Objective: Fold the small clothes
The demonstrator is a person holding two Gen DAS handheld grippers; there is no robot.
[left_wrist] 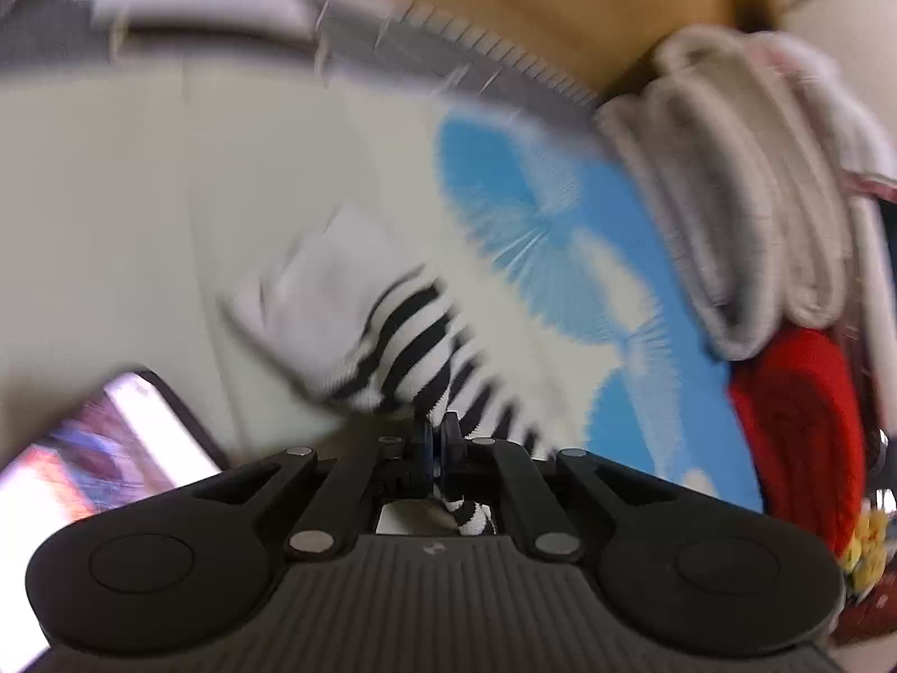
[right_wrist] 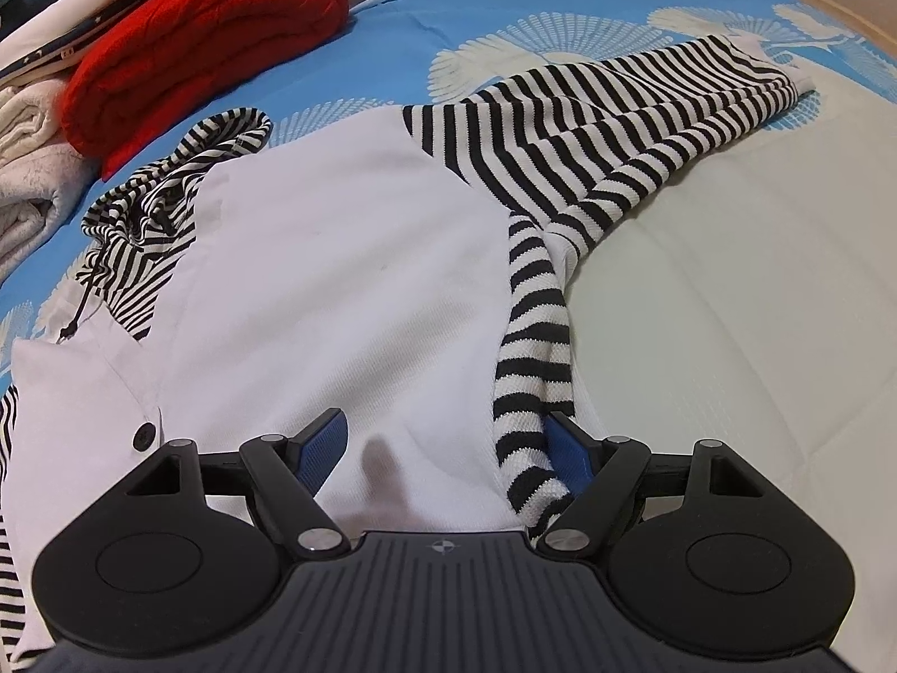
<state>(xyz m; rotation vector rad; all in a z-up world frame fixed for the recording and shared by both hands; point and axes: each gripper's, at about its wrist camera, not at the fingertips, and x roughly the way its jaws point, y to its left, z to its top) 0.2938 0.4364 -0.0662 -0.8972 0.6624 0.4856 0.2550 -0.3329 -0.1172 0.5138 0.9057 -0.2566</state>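
Note:
A small white hooded top [right_wrist: 336,258] with black-and-white striped sleeves and hood lies spread on the bed. Its striped hood [right_wrist: 146,207] is at the left and one striped sleeve [right_wrist: 633,129] reaches to the back right. A second striped strip [right_wrist: 532,347] runs down to my right gripper [right_wrist: 443,443], which is open over the white body with its blue pads [right_wrist: 322,443] apart. In the blurred left wrist view, my left gripper [left_wrist: 437,443] is shut on striped fabric of the top [left_wrist: 403,347] and holds it lifted.
A folded red knit [right_wrist: 207,33] and folded white towels [right_wrist: 28,168] sit at the back left on the blue patterned bedspread [right_wrist: 560,5]. In the left wrist view a rolled cream towel [left_wrist: 729,185], the red knit [left_wrist: 796,426] and a phone or tablet [left_wrist: 95,448] show.

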